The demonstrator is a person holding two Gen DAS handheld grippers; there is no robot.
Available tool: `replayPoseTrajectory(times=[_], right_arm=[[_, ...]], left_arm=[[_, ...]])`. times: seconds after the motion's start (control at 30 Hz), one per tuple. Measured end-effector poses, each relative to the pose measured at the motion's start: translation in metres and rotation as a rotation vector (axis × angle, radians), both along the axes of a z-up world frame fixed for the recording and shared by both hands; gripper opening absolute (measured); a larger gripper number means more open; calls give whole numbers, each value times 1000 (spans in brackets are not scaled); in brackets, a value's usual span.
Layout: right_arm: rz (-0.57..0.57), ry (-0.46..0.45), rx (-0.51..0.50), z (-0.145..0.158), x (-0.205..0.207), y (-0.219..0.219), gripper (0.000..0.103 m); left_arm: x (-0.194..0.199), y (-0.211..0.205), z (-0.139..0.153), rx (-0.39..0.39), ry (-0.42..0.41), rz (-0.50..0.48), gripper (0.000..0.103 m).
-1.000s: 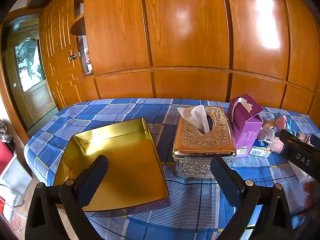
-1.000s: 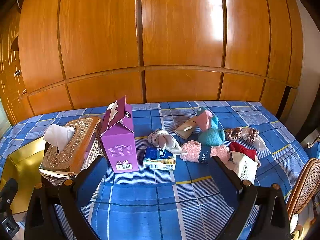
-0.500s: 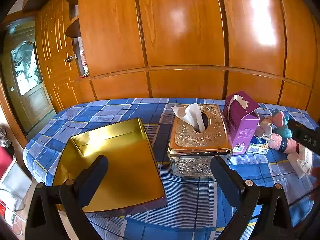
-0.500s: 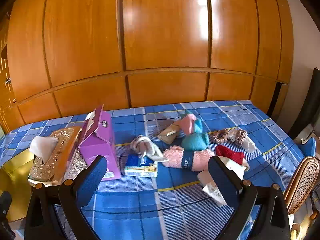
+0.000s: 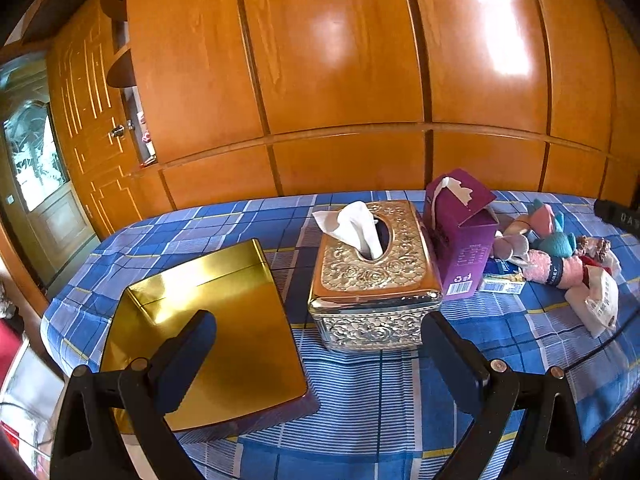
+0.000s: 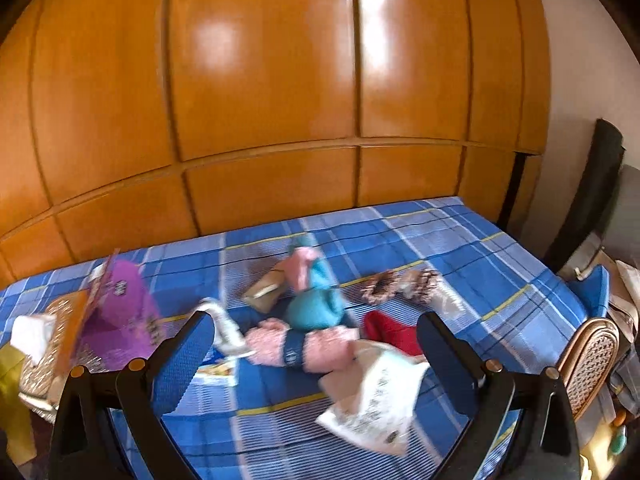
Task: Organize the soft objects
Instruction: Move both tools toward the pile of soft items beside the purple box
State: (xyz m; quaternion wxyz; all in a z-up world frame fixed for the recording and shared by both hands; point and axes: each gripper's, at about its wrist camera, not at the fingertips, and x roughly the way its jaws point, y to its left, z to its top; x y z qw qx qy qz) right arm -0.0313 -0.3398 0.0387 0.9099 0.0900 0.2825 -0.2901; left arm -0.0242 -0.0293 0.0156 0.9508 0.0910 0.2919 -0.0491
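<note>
Right tongs spread wide, empty, hanging above the blue checked cloth of the surface and touching nothing. Directly ahead between the two blue pads, a fluffy pink roll with a dark band around the middle, lying flat, long axis running left to right, so across the opening and not along it. Just behind, a teal and pink plush toy; to the right, a red soft piece and a brown frilly hair tie; nearer to the camera, a white printed paper packet, partly over the right end of the roll. Blurred picture on this side, so small details not sure. Left tongs also wide open and empty, above the cloth between a shallow golden metal tray on the left and an embossed silver-gold tissue box ahead; beside that box, a purple cardboard tissue carton. From the left side, the soft pile well apart, far at the right edge; therefore right tongs clearly nearer for the first pick. Probably a turn of the wrist needed, to close across the short width of the roll. Tray still bare, likely the place for collecting; nothing sorted yet.
</note>
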Motion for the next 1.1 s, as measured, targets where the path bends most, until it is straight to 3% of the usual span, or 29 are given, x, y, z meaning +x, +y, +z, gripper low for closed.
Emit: replayPoseTrajectory(times=[0.5, 0.6, 0.73, 0.87, 1.1], right_arm=[[-200, -33, -3, -7, 5, -98, 103], [-228, -53, 37, -15, 3, -116, 103], [-263, -89, 120, -20, -5, -132, 103], [-276, -106, 189, -25, -10, -141, 103], [-303, -133, 288, -31, -20, -154, 103]], left_arm=[[5, -30, -2, 9, 46, -131, 103], [8, -38, -1, -33, 70, -204, 103], [16, -58, 5, -10, 86, -256, 103], [24, -81, 12, -54, 129, -344, 103], [42, -149, 13, -44, 183, -499, 98]])
